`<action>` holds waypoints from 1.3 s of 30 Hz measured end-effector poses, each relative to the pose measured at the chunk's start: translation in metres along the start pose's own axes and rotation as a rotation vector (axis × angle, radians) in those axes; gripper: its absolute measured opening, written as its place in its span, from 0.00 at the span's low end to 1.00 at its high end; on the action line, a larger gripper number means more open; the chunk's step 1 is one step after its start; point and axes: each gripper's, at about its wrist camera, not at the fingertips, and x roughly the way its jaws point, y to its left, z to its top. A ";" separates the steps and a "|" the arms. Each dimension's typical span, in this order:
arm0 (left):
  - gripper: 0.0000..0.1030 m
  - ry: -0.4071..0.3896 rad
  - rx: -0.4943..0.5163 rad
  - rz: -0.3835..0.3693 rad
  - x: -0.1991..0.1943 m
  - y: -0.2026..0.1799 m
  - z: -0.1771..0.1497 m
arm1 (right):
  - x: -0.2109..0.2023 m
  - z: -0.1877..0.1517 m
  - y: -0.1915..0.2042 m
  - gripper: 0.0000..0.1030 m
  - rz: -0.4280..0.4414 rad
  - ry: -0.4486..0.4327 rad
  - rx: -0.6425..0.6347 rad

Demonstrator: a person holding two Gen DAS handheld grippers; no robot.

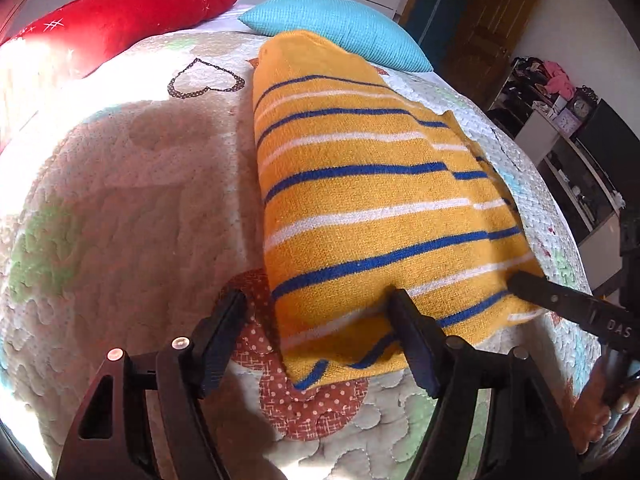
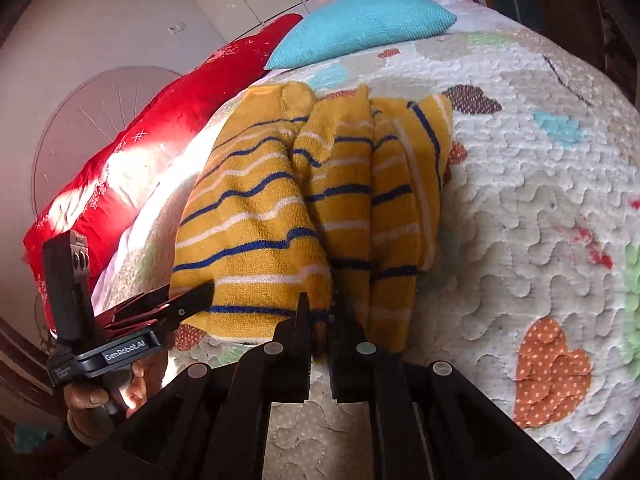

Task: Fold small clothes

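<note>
The left gripper [image 1: 316, 308] is seen with its fingers spread wide, so nothing is gripped by it. Its left finger is parked over the quilt [image 1: 120, 208] beside a red polka-dot heart patch [image 1: 316, 404], while its right finger is pressed against the near hem of the yellow striped sweater [image 1: 360, 200].

The sweater is laid lengthwise on the bed, folded into a long narrow shape, with blue and white stripes running across it. Its far end is pointed toward the pillows, and the near end is right at both grippers. Further back, a red pillow [image 1: 120, 20] is seen on the left and a turquoise pillow [image 1: 340, 28] next to it, just past the sweater's far end.

Over on the right, the right gripper [image 2: 320, 312] is shown nearly closed on the sweater's [image 2: 256, 216] near edge, with a fold of knit pinched between the fingers. From that camera the fabric is bunched into several lengthwise folds. The left gripper's [image 2: 192, 300] black finger is also caught at the left of that view, touching the hem. An orange dotted heart [image 2: 552, 372] is stitched into the quilt [image 2: 520, 184] well off to the right.
</note>
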 end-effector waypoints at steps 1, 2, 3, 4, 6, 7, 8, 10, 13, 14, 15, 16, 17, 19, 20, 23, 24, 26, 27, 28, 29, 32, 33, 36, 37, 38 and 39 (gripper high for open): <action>0.73 -0.032 0.010 0.006 0.000 -0.001 -0.003 | -0.011 0.009 0.004 0.09 -0.013 -0.037 -0.015; 0.74 -0.056 0.024 0.013 0.000 -0.003 -0.006 | -0.020 0.019 0.009 0.11 -0.012 -0.069 -0.024; 0.76 -0.075 0.032 0.015 0.000 -0.004 -0.008 | -0.027 0.032 0.013 0.12 -0.011 -0.097 -0.027; 0.78 -0.088 0.033 0.012 0.001 -0.004 -0.010 | -0.028 0.045 0.017 0.17 -0.012 -0.113 -0.025; 0.81 -0.100 0.014 -0.019 0.002 0.001 -0.011 | -0.018 0.075 0.025 0.25 0.008 -0.113 -0.010; 0.81 -0.104 -0.001 -0.042 0.002 0.005 -0.012 | -0.006 0.090 0.029 0.30 0.020 -0.096 -0.003; 0.82 -0.110 -0.018 -0.068 0.001 0.009 -0.012 | 0.009 0.102 0.031 0.30 0.016 -0.074 0.008; 0.82 -0.124 -0.049 -0.114 -0.001 0.017 -0.014 | 0.047 0.126 0.032 0.30 -0.020 -0.016 0.030; 0.82 -0.135 -0.075 -0.152 -0.002 0.024 -0.014 | 0.097 0.144 0.024 0.31 -0.079 0.057 0.077; 0.82 -0.137 -0.077 -0.157 -0.002 0.025 -0.014 | 0.109 0.146 0.022 0.33 -0.076 0.073 0.098; 0.82 -0.139 -0.079 -0.161 -0.002 0.024 -0.015 | 0.117 0.148 0.021 0.33 -0.062 0.081 0.114; 0.82 -0.140 -0.081 -0.167 -0.003 0.024 -0.015 | 0.123 0.149 0.022 0.33 -0.047 0.084 0.123; 0.82 -0.140 -0.085 -0.173 -0.003 0.024 -0.015 | 0.127 0.150 0.023 0.33 -0.030 0.086 0.130; 0.83 -0.138 -0.091 -0.181 -0.004 0.025 -0.015 | 0.132 0.152 0.022 0.33 0.046 0.103 0.187; 0.83 -0.138 -0.091 -0.182 -0.004 0.025 -0.015 | 0.132 0.151 0.021 0.33 0.084 0.105 0.227; 0.83 -0.137 -0.091 -0.181 -0.005 0.024 -0.016 | 0.115 0.153 0.028 0.33 -0.016 0.009 0.237; 0.83 -0.138 -0.092 -0.182 -0.006 0.024 -0.017 | 0.108 0.155 0.034 0.33 -0.047 -0.027 0.213; 0.83 -0.138 -0.095 -0.185 -0.005 0.025 -0.016 | 0.107 0.157 0.041 0.33 -0.027 -0.005 0.180; 0.83 -0.138 -0.095 -0.186 -0.006 0.024 -0.016 | 0.109 0.158 0.044 0.33 -0.018 0.018 0.170; 0.83 -0.138 -0.095 -0.185 -0.006 0.023 -0.017 | 0.112 0.158 0.047 0.33 -0.024 0.030 0.159; 0.83 -0.138 -0.094 -0.184 -0.006 0.024 -0.017 | 0.115 0.158 0.049 0.34 -0.032 0.035 0.147; 0.83 -0.138 -0.095 -0.186 -0.006 0.024 -0.017 | 0.137 0.160 0.046 0.50 -0.076 0.087 0.136; 0.83 -0.138 -0.096 -0.187 -0.006 0.025 -0.017 | 0.145 0.159 0.043 0.51 -0.132 0.097 0.128; 0.83 -0.139 -0.101 -0.194 -0.007 0.027 -0.017 | 0.152 0.154 0.038 0.43 -0.097 0.091 0.154; 0.83 -0.139 -0.103 -0.197 -0.007 0.027 -0.017 | 0.151 0.154 0.041 0.14 -0.048 0.094 0.157; 0.83 -0.139 -0.105 -0.199 -0.007 0.027 -0.017 | 0.148 0.155 0.046 0.12 -0.012 0.098 0.157; 0.83 -0.138 -0.106 -0.199 -0.007 0.027 -0.017 | 0.139 0.157 0.053 0.12 -0.007 0.075 0.142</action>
